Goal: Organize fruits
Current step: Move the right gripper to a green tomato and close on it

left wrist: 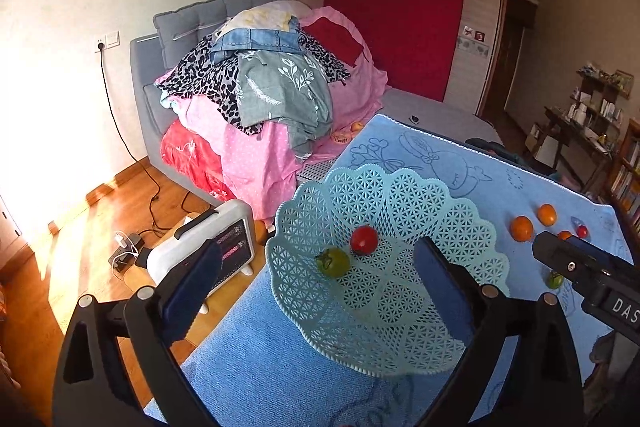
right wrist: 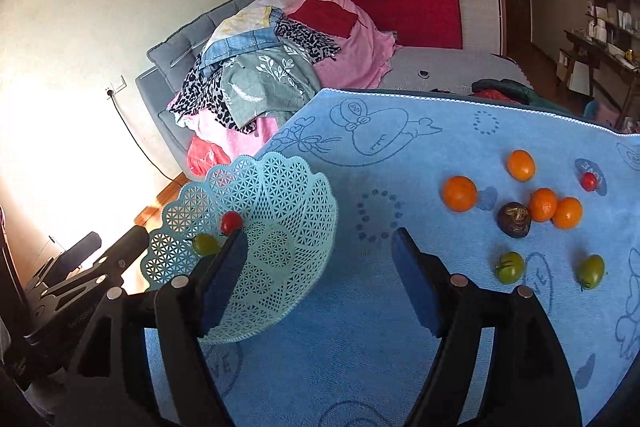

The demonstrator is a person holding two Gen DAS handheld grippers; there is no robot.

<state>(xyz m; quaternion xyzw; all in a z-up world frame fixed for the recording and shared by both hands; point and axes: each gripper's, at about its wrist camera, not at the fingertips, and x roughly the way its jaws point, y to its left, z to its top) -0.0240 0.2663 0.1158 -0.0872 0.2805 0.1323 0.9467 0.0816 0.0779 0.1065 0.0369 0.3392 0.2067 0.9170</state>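
Work surface was a light blue terry towel with line-drawn cartoon prints (right wrist: 360, 327), spread flat in a bedroom; grey upholstered bed (left wrist: 176, 27) behind it carried a heap of mixed clothes (left wrist: 272, 83), wood floor w/ a white space heater (left wrist: 208, 247) at left. Pale turquoise lattice plastic basket w/ scalloped rim (left wrist: 400, 299) sat near towel's left edge, holding one small red tomato (left wrist: 364, 239) and one green tomato (left wrist: 333, 262), side by side, nearly touching. Left gripper (left wrist: 316, 287) was wide open, empty, fingers straddling the basket's near part, both tomatoes just ahead of the tips. Right gripper (right wrist: 320, 279) was also open, nothing gripped; left finger overlapped basket rim in view, contact unclear. Remaining fruit lay loose on towel to its right: four orange round citrus (right wrist: 460, 193), dark purple round fruit (right wrist: 514, 219), two green tomatoes (right wrist: 510, 267), small red one (right wrist: 588, 181). Green tomato in basket lay stem end toward left; others roundish, no clear long axis.
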